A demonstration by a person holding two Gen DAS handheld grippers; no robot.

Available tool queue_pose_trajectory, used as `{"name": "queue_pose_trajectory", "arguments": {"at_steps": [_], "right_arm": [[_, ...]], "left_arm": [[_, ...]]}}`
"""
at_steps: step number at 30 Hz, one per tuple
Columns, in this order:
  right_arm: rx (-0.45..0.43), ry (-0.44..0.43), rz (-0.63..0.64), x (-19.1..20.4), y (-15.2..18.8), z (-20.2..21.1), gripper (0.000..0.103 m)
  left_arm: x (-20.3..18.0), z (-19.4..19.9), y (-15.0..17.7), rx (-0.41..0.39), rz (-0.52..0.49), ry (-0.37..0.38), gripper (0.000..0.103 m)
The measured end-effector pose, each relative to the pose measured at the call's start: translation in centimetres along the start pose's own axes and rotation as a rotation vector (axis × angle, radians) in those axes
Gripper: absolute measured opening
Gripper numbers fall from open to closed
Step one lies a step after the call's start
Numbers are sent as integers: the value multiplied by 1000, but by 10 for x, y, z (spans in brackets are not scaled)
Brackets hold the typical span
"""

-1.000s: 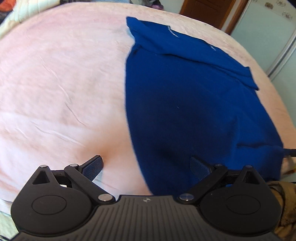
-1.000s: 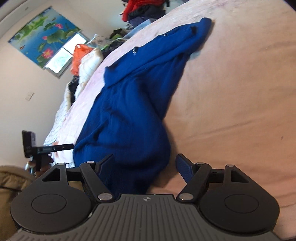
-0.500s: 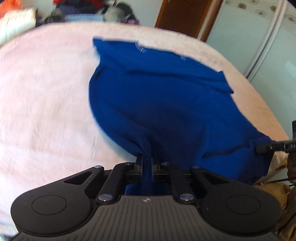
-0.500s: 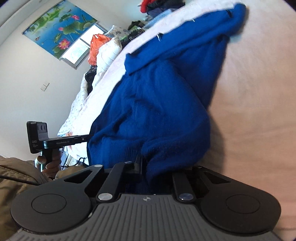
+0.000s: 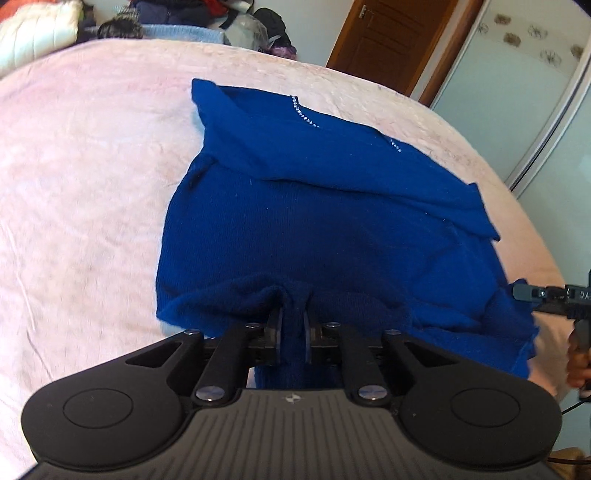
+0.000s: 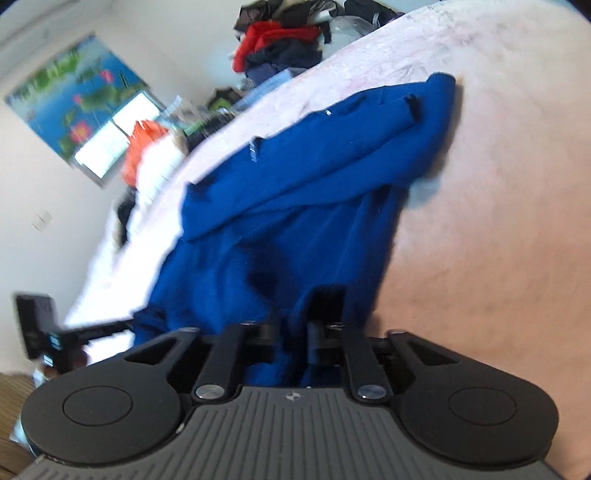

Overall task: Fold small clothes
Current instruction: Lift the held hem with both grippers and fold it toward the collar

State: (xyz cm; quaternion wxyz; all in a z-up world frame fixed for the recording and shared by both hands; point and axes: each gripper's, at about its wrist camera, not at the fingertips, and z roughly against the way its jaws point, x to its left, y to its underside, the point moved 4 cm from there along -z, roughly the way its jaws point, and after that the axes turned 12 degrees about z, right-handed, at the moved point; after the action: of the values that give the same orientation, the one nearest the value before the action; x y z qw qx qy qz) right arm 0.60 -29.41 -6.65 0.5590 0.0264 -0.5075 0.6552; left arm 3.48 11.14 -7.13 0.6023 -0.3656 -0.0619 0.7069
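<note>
A dark blue knit sweater (image 5: 325, 214) lies on a pink bed cover (image 5: 81, 177), its sleeves folded across the top, with small rhinestone lines near the collar. My left gripper (image 5: 293, 326) is shut on the sweater's near hem and lifts it off the bed. In the right wrist view the sweater (image 6: 314, 177) stretches away from me, and my right gripper (image 6: 293, 326) is shut on the other hem corner, also raised. The right gripper (image 5: 554, 295) shows at the left view's right edge. The left gripper (image 6: 40, 328) shows at the right view's left edge.
Piled clothes (image 5: 177, 18) lie beyond the bed's far edge, with a brown door (image 5: 399, 40) and a sliding wardrobe (image 5: 535, 92) to the right. A red and dark clothes heap (image 6: 284, 40), an orange item (image 6: 144, 147) and a window (image 6: 114, 144) are in the right view.
Both grippers were open at the sweater's hem one second ago. They have closed on the hem and lifted it, carrying it forward toward the collar.
</note>
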Motion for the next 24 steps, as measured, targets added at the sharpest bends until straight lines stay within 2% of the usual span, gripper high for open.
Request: {"name": "queue_pose_trajectory", "arguments": {"at_steps": [2,4,6,10,12,14,16,17,18,19,21,24], "right_arm": [[-22,-47,-46,-2,6,8,41],[-30,-90,-79,-1,12,14,41],[-31,-140,-120,0,20,18,42],[-3,-188,-202,-4,40,16,42],[-4,-206,-217,-4,46,16,43],[-10,-212,-218,-2,46,15,41],[5,-198,-194,0,43,13,36],[23,-175,-169,2,43,11,32],[44,-145,-138,5,42,10,18],[52,-125,-119,7,43,11,12],[36,-133,-112,11,42,18,11],[-25,-181,-63,27,33,35,11]], "left_arm": [[15,10,5,17,55,43,23],[25,18,8,25,105,82,46],[30,23,14,23,144,121,60],[25,23,28,54,133,168,61],[20,17,36,71,111,162,60],[12,17,39,47,61,136,58],[8,16,41,68,43,133,24],[7,13,43,88,48,141,17],[7,13,44,95,49,143,11],[7,15,46,84,40,126,10],[2,24,47,49,9,101,9],[-8,51,42,-30,-17,142,9]]}}
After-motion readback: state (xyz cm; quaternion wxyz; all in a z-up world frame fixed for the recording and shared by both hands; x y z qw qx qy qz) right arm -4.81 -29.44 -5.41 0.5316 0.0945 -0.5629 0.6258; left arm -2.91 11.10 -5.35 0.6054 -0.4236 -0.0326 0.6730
